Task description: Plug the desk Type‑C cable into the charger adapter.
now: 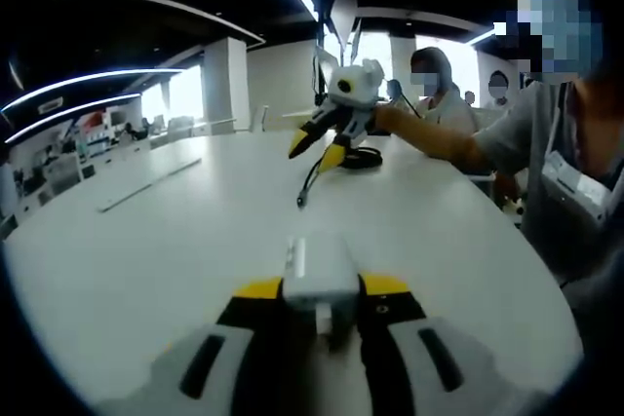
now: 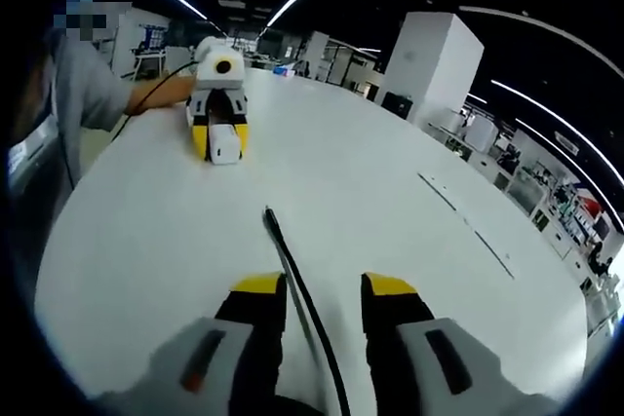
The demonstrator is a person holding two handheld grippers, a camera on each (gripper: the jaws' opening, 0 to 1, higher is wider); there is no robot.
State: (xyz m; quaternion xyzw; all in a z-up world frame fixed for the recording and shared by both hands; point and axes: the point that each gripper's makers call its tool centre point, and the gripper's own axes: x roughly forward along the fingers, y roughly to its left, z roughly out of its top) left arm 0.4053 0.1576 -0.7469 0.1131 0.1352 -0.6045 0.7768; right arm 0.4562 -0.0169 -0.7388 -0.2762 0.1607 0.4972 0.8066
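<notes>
Two grippers: left gripper (image 1: 322, 291) clamps boxy white charger adapter (image 1: 318, 275); right gripper (image 2: 323, 291) straddles thin black Type-C cable (image 2: 292, 278), jaws parted, plug pointing away along jaws.

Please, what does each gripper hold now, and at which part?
The left gripper holds the white charger adapter by its sides. The black Type-C cable runs between the right gripper jaws, plug end ahead; a firm clamp cannot be told.

Right tool (image 2: 322, 291) straddles the black cable (image 2: 292, 270); left tool (image 2: 218, 138) grips the adapter (image 2: 225, 143).
</notes>
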